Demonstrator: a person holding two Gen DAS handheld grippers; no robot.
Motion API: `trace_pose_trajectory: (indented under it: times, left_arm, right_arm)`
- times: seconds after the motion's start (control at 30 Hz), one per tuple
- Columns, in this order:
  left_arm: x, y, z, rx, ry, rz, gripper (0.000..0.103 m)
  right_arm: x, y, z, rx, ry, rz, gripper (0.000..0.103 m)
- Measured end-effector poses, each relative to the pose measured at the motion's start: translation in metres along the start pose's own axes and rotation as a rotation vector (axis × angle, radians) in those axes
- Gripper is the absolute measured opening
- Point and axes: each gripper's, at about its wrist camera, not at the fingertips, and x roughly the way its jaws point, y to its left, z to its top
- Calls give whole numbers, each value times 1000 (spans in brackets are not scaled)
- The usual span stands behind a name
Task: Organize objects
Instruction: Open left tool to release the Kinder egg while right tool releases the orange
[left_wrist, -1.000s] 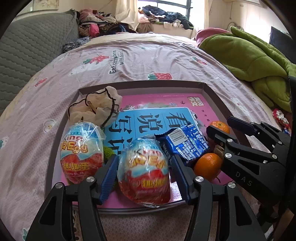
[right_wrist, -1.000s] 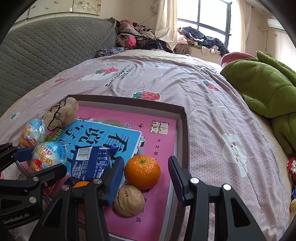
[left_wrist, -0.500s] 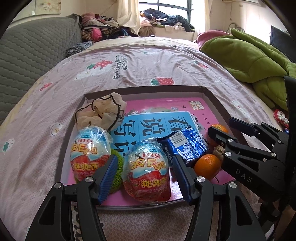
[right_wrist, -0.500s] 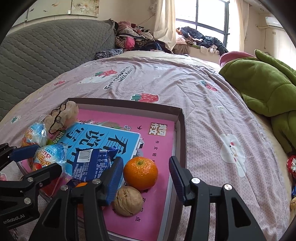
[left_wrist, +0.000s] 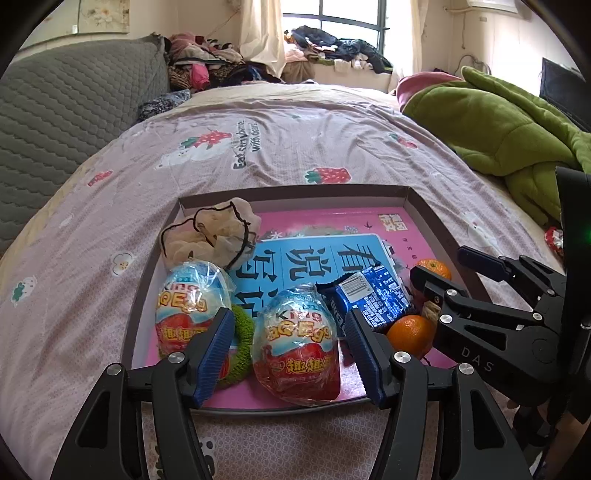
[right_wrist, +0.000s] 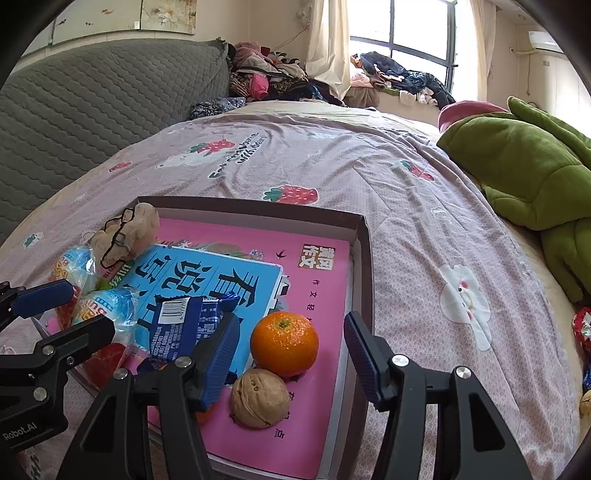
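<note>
tray (left_wrist: 424, 206) is laid on the bed (left_wrist: 295, 147). a wrapped egg (left_wrist: 297, 343) near its front edge is framed, untouched, by the wide-spread left gripper (left_wrist: 291, 350). a blue packet (left_wrist: 369, 295) is seen beside it. the right gripper (right_wrist: 288, 350), just widened, is held apart around an orange (right_wrist: 283, 344) and a walnut (right_wrist: 259, 398).

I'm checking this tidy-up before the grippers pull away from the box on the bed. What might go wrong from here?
The foil-wrapped toy egg lies at the near rim of the shallow cardboard box, between the left gripper fingers; withdrawing might drag it out. The round orange tangerine and brown walnut sit loose between the right gripper fingers, whose jaws have just been opening; a nudge may roll them. The soft bedspread may let the box tilt.
</note>
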Motion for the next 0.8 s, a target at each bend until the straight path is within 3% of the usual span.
trace_pose_trajectory:
  times: [0.13, 0.63, 0.8]
  left_arm:
    - [-5, 3, 2, -7, -9, 10, 73]
    - [-32, 8, 4, -21, -53, 95, 74]
    - [-45, 11, 5, -30, -66, 92, 74]
  right_arm:
    - [-4, 0, 1, -1, -7, 6, 58]
    - [-41, 0, 7, 58, -82, 35, 59]
    - [-62, -1, 9, 72, -114, 47, 60]
